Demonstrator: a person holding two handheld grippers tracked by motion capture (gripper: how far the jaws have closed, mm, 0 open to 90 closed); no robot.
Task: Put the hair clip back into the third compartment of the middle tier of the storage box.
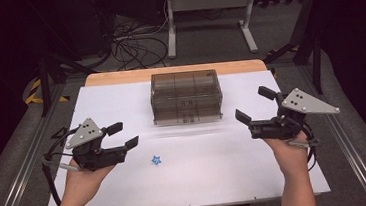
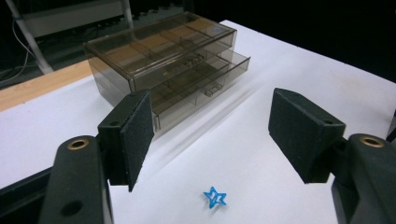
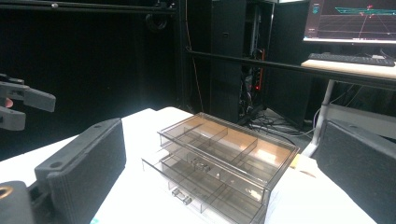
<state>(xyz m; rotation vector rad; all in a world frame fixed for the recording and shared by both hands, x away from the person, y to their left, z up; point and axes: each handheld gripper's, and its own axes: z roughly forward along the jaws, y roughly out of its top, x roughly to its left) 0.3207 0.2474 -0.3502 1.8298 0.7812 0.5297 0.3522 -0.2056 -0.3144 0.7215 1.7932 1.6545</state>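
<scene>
The left gripper (image 1: 126, 135) is hanging low over the white table (image 1: 218, 180), its jaws spread with nothing between them, angled toward the small blue star (image 1: 156, 159) lying flat on the bare surface just ahead of its tips. In the left gripper view the star (image 2: 215, 197) is sitting low between the two black pads (image 2: 140, 135) — apart from both, not touched — so the hand seems to be lining up for a pinch, the gap kept wide so the pads can drop either side of it.

The right gripper (image 1: 253, 109) is waiting off at the other side, well apart from the star, jaws likewise standing wide and empty, pointing toward the smoky clear drawer box (image 1: 186, 96) at the back of the table. That placing suggests it is being kept ready for a drawer handle. The lower drawer (image 2: 205, 81) is looking slightly pulled forward in the left gripper view, though through the tinted plastic I cannot be sure. The compartments appear empty — a likely home for the star.
</scene>
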